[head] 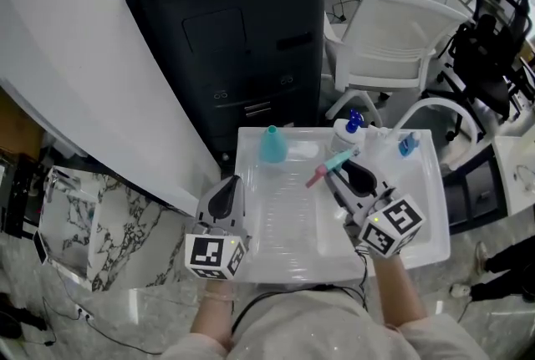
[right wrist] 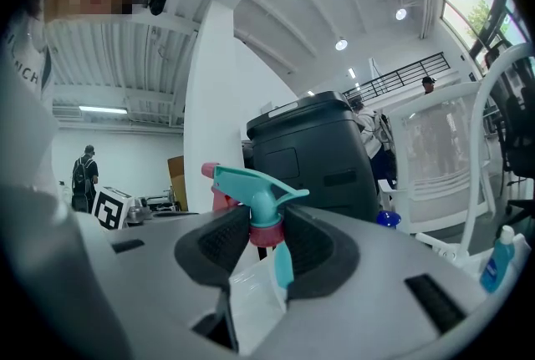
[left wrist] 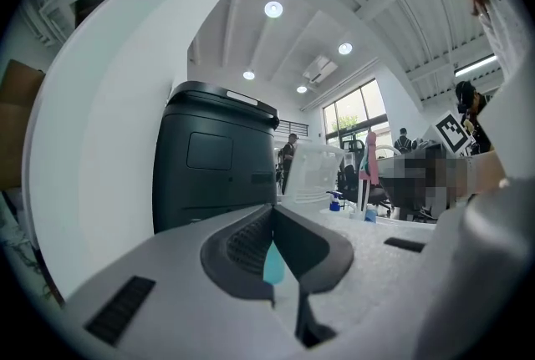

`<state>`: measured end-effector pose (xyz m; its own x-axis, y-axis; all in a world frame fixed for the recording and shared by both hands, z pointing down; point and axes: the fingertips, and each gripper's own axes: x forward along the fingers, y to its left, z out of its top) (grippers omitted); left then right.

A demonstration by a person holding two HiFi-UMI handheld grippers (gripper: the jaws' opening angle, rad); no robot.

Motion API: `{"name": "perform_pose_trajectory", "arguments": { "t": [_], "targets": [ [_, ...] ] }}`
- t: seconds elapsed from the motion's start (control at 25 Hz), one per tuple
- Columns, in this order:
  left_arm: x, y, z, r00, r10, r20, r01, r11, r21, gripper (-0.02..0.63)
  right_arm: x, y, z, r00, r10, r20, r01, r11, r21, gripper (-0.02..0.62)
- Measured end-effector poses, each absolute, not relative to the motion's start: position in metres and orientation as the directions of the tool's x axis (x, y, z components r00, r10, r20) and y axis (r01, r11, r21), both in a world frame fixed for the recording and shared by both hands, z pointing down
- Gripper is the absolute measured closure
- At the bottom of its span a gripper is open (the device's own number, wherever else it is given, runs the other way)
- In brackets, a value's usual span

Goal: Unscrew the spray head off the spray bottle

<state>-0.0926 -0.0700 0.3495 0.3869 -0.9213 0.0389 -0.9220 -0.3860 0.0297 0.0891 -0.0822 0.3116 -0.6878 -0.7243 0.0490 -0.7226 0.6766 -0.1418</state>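
Standing at the worktop's (head: 418, 243) far edge, straight ahead of the closed, empty left tool (head: 226, 183), the bottle (head: 272, 146) is seen apart from the spray head (head: 337, 159) clamped in the right tool (head: 348, 169).

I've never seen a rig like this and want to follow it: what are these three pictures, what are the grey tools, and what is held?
There is no robot: a person holds a two-jaw gripper in each hand. The head view looks down from the person's head; the other two cameras ride on the left gripper and the right gripper. On the white tray stand a teal bottle, a white bottle and a small blue bottle. The right jaws clamp a teal spray head, apart from the bottle. The left jaws are shut on nothing.
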Motion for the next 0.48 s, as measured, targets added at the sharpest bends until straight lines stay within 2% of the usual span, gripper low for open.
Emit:
{"name": "perform_pose_trajectory", "arguments": {
  "t": [0.48],
  "targets": [
    [-0.102, -0.058, 0.343, 0.359, -0.933, 0.013, -0.933, -0.359, 0.032, 0.6, 0.095, -0.072, 0.306, -0.673, -0.739, 0.026, -0.733, 0.663, -0.15, 0.46]
  ]
}}
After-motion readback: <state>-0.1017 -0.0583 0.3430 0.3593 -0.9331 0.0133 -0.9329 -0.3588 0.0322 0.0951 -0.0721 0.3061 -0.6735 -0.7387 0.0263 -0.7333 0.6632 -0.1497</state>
